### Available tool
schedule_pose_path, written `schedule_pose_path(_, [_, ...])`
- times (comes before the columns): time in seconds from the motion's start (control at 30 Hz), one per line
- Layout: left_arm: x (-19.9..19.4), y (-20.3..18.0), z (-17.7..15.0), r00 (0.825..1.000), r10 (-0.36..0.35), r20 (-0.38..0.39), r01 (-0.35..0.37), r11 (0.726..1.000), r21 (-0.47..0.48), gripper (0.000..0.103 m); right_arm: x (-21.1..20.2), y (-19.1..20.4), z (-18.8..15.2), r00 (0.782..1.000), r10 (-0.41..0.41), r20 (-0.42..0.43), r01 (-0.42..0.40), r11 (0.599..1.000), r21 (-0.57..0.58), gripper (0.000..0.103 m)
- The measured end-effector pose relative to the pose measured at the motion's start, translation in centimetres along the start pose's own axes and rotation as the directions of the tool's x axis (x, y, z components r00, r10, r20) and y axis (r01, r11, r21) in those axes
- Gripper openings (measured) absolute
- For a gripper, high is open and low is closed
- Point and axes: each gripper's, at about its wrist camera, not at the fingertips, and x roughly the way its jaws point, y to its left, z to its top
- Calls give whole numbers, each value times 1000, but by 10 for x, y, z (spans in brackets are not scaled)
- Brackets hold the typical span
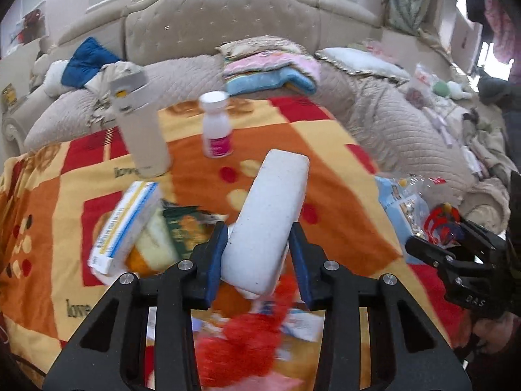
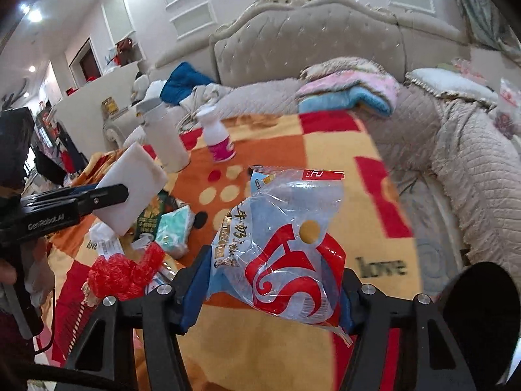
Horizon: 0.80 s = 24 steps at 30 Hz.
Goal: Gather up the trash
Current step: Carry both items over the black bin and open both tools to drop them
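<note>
My left gripper [image 1: 259, 231] is shut on a white foam block [image 1: 270, 215], held above the orange and red blanket [image 1: 329, 169]; the block pokes forward past the blue pads. The right wrist view shows that same block [image 2: 130, 189] in the left gripper [image 2: 107, 195] at the left. My right gripper [image 2: 276, 270] is shut on a clear plastic bag [image 2: 286, 244] printed in red and blue, which hangs above the blanket. In the left wrist view the right gripper [image 1: 436, 247] and its bag [image 1: 403, 202] are at the right edge.
On the blanket lie a striped box [image 1: 127, 228], a green packet [image 1: 185, 228] and crumpled red plastic [image 1: 247, 335]. A tall white flask [image 1: 140, 130] and a pink-labelled bottle [image 1: 216, 127] stand further back. A dark round thing [image 2: 482, 319] sits low right. Pillows and folded blankets line the headboard.
</note>
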Motion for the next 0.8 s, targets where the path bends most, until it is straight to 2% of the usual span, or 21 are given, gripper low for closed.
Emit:
schedule_pose_path(0.17, [-2, -47, 0, 998, -66, -7, 66, 997, 49, 36, -29, -30, -4, 998, -66, 21, 65, 998, 23, 63])
schedule_pose_path(0.37, [12, -106, -6, 990, -129, -50, 133, 986, 96, 36, -56, -78, -20, 984, -177, 23, 174, 982, 77, 63])
schedule_pose_path(0.6, [36, -175, -12, 979, -176, -98, 189, 971, 146, 36, -72, -141, -47, 966, -258, -23, 258, 950, 178, 64])
schedule_pose_path(0.8, [54, -216, -13, 970, -207, -130, 228, 958, 173, 36, -77, -179, -65, 951, -302, -60, 308, 926, 220, 64])
